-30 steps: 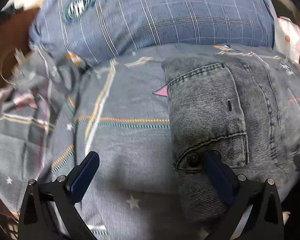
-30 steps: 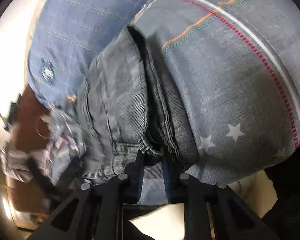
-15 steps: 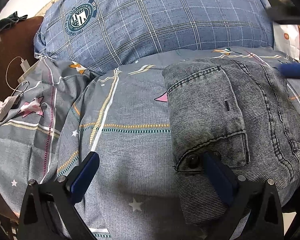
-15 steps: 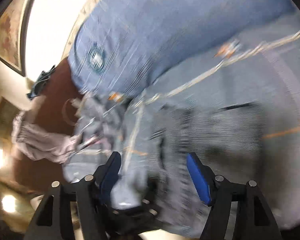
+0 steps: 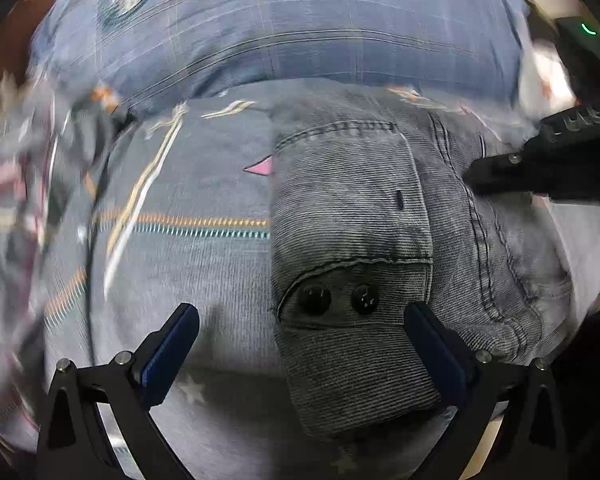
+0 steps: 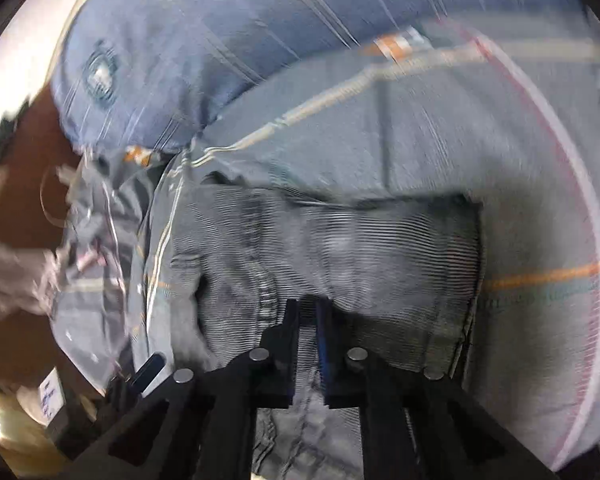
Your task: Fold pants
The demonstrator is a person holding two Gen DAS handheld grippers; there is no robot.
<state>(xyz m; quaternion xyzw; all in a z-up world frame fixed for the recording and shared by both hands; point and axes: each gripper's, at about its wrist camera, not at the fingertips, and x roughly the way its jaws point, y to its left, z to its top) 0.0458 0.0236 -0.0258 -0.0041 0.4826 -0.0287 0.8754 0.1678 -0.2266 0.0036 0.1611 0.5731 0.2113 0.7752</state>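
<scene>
Folded pants (image 5: 352, 240) lie on the bed (image 5: 204, 280) before a plaid pillow (image 5: 284, 28); left hand-held gripper (image 5: 300, 340) released, right hand-held gripper (image 6: 308, 320), jaws just closing, clenches the pants.

The left gripper (image 5: 300, 344), black with dark blue pads, points steeply down and its jaws stand wide apart, gripping nothing. The right gripper (image 6: 307, 322), of the same black and blue build, also points steeply down. Its jaws have just been closing and are now nearly together, with a fold of grey denim pants (image 6: 340, 248) pinched between them.
</scene>
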